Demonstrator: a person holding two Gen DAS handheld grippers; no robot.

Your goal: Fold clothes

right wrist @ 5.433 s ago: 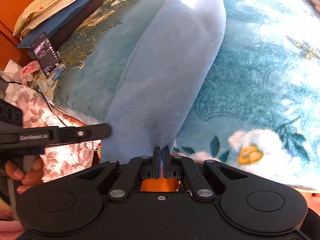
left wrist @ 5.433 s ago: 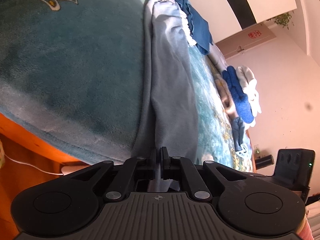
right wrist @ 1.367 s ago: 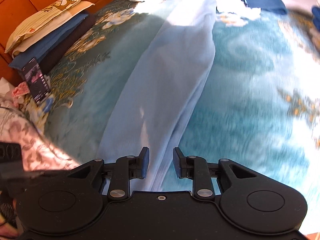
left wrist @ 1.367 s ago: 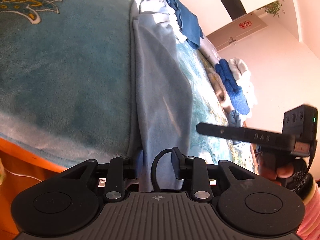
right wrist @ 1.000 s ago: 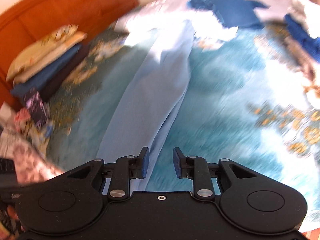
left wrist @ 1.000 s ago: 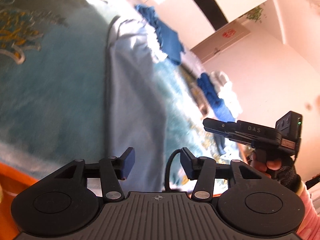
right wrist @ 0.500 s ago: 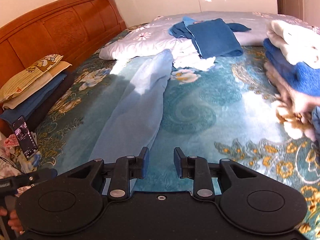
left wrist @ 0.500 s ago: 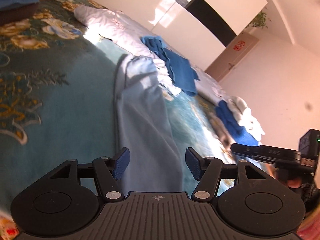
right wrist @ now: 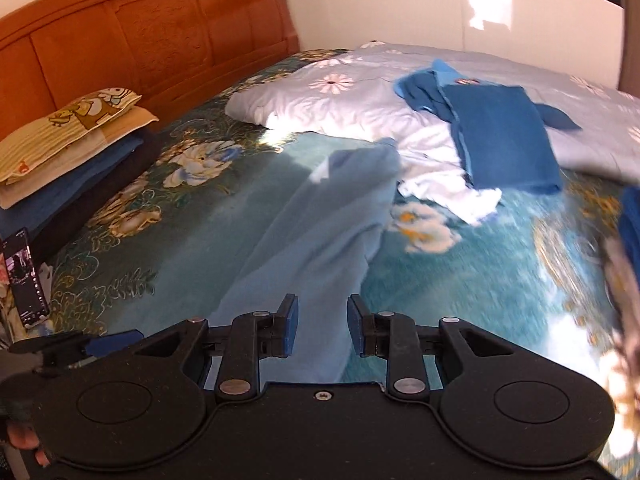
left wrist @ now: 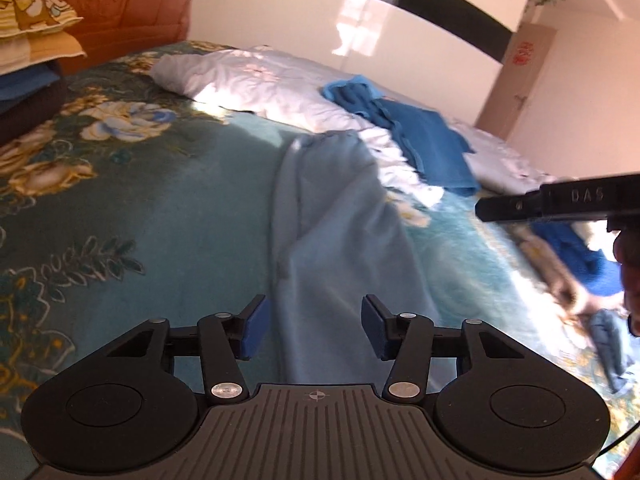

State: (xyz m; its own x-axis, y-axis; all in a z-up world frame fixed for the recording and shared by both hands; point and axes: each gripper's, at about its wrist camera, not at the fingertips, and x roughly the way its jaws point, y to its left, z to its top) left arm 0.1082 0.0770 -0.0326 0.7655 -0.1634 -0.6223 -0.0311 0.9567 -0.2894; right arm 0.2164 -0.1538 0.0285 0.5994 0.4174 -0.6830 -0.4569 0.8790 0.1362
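Note:
A long light blue garment (left wrist: 340,232) (right wrist: 312,236) lies stretched out on the teal flowered bedspread (left wrist: 160,220) (right wrist: 460,280), folded lengthwise into a narrow strip running away from me. My left gripper (left wrist: 314,326) hovers open above its near end, nothing between the fingers. My right gripper (right wrist: 322,330) is open too, over the strip's right edge. The right gripper's body (left wrist: 560,198) shows at the right of the left wrist view. The left gripper (right wrist: 72,346) shows at the lower left of the right wrist view.
A dark blue garment (right wrist: 500,144) and a white cloth (right wrist: 452,192) lie on a pale quilt (right wrist: 360,92) at the far end. A pile of folded items (right wrist: 68,140) sits by the orange headboard (right wrist: 140,40). A phone (right wrist: 24,276) stands at left. Blue towels (left wrist: 576,252) lie right.
Both grippers let go of the light blue garment's near end, opened, and rose and tilted up over the bed. The garment now lies flat on the bedspread.

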